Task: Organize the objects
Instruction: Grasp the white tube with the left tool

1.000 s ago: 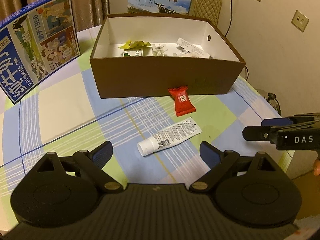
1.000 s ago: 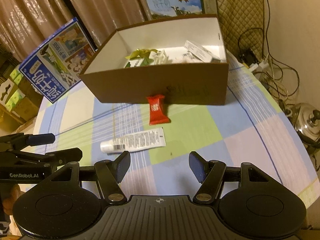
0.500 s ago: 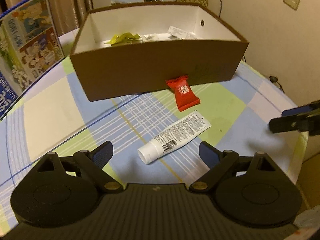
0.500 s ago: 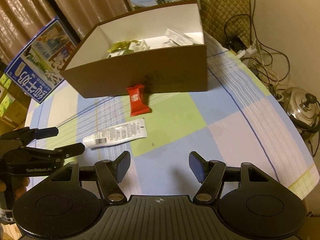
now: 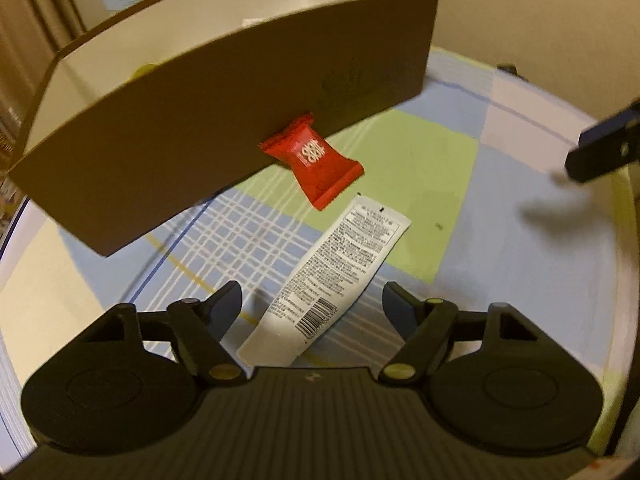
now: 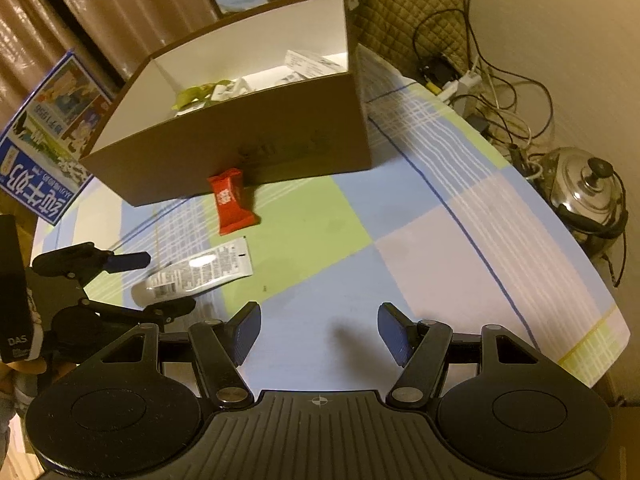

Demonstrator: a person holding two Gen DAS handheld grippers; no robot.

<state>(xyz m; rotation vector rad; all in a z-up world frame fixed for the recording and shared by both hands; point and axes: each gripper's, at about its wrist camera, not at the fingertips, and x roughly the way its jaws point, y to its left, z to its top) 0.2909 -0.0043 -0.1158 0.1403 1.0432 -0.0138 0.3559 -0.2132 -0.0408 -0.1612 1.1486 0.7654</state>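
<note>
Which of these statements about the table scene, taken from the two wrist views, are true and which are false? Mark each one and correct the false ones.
1. The white tube lies between the open fingers of the left tongs. True.
2. The red packet lies inside the brown box. False: it lies on the tablecloth, against the box's front wall.
3. The right tongs are shut on the tube. False: they are open and hold nothing.
4. The brown box already holds some items. True.
5. A metal pot stands off the table's right side. True.
</note>
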